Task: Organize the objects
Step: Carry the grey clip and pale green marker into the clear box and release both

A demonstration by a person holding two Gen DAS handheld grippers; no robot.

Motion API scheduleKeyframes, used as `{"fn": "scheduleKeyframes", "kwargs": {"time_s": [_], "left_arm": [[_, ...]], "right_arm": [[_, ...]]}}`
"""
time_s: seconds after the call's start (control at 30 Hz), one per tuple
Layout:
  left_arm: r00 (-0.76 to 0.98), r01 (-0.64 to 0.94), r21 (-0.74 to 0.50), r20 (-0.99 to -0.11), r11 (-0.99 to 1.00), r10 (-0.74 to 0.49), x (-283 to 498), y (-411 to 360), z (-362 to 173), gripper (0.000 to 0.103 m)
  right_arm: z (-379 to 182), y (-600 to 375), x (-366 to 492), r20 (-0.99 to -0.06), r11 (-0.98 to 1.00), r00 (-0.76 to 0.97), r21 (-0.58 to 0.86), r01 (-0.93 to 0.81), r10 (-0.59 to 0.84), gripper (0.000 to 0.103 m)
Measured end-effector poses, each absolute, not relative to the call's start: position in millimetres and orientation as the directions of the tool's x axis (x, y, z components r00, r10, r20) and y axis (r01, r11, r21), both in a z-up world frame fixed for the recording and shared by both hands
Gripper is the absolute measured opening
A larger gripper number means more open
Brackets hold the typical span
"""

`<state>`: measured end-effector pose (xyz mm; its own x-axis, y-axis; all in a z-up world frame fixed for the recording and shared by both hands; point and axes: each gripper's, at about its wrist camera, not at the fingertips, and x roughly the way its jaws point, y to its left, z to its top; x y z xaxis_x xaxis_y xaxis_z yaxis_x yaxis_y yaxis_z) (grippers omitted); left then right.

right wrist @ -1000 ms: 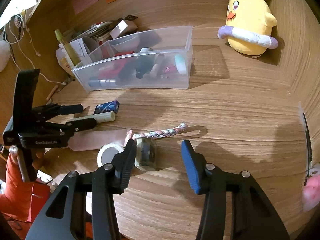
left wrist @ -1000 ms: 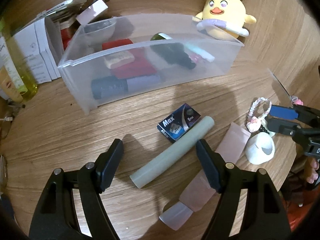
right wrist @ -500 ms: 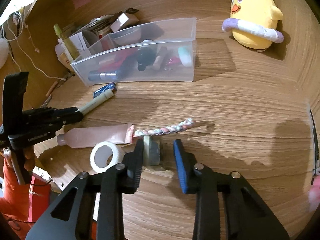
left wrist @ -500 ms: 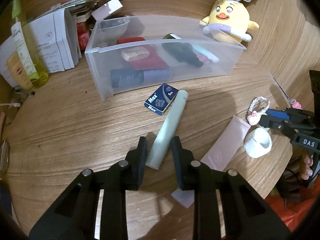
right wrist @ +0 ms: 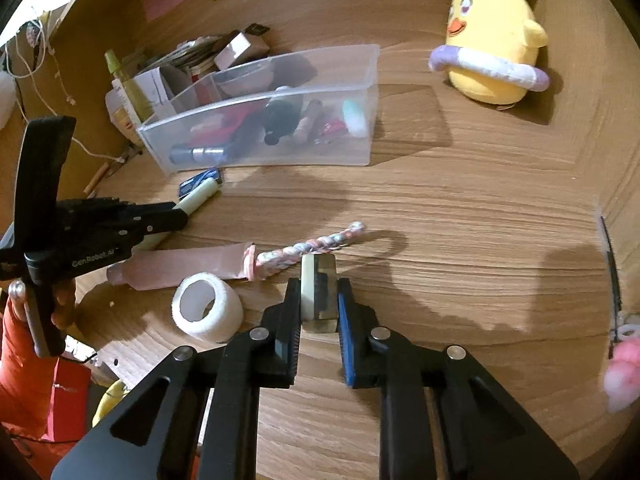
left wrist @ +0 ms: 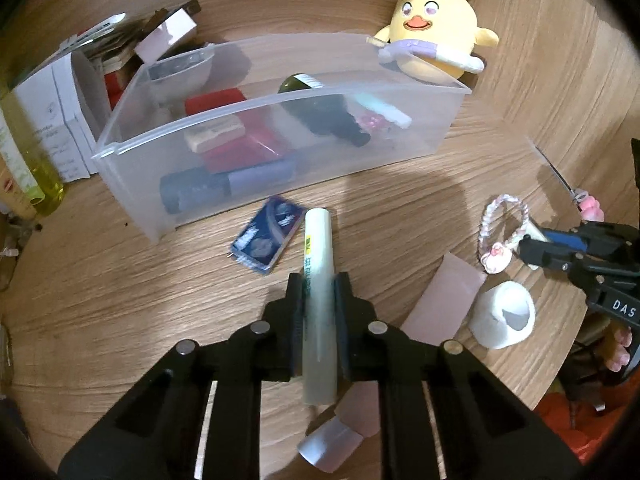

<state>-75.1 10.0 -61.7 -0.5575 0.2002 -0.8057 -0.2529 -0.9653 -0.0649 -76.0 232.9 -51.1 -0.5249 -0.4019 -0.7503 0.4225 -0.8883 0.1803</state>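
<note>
My left gripper (left wrist: 318,280) is closing its jaws on a pale green tube (left wrist: 318,240), and the pads press its sides near the lower half. The tube points toward the clear plastic bin (left wrist: 280,98), which holds several items. My right gripper (right wrist: 319,282) has its jaws closing onto a small olive and cream block (right wrist: 320,272), both pads touching it. A braided bracelet (right wrist: 308,246) lies just beyond the block. A small blue box (left wrist: 266,238) sits left of the tube.
A pink tube (left wrist: 444,304) and a white tape roll (left wrist: 504,314) lie between the two grippers. A yellow plush chick (right wrist: 494,64) sits behind the bin on the right. Boxes and a yellow bottle (left wrist: 28,160) crowd the left. The table edge runs close behind both grippers.
Both grippers went from wide open to closed: the left around the green tube, the right around the small block. The tube now points toward the bin.
</note>
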Motion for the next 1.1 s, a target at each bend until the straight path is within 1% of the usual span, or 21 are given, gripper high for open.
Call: {"fn": "scheduleKeyframes", "kwargs": {"time_s": [0.2, 0.4, 0.77, 1.1], "left_arm": [[-0.59, -0.241, -0.059, -0.783, -0.969, 0.195, -70, 11, -55, 0.015], [-0.633, -0.221, -0.064, -0.75, -0.973, 0.193, -65, 5, -36, 0.015], [-0.707, -0.206, -0.061, -0.681, -0.977, 0.192, -56, 3, -1, 0.015], [-0.765, -0.168, -0.064, -0.621, -0.984, 0.171, -59, -7, 28, 0.015]], "right_arm": [[-37, 247, -75, -0.73, -0.903, -0.563, 0.176, 0.393, -0.388, 0.015], [-14, 250, -78, -0.684, -0.905, -0.614, 0.17, 0.391, -0.394, 0.015], [20, 224, -96, -0.605, -0.88, -0.663, 0.147, 0.452, -0.441, 0.015], [36, 196, -123, -0.571, -0.851, -0.662, 0.131, 0.509, -0.484, 0.015]]}}
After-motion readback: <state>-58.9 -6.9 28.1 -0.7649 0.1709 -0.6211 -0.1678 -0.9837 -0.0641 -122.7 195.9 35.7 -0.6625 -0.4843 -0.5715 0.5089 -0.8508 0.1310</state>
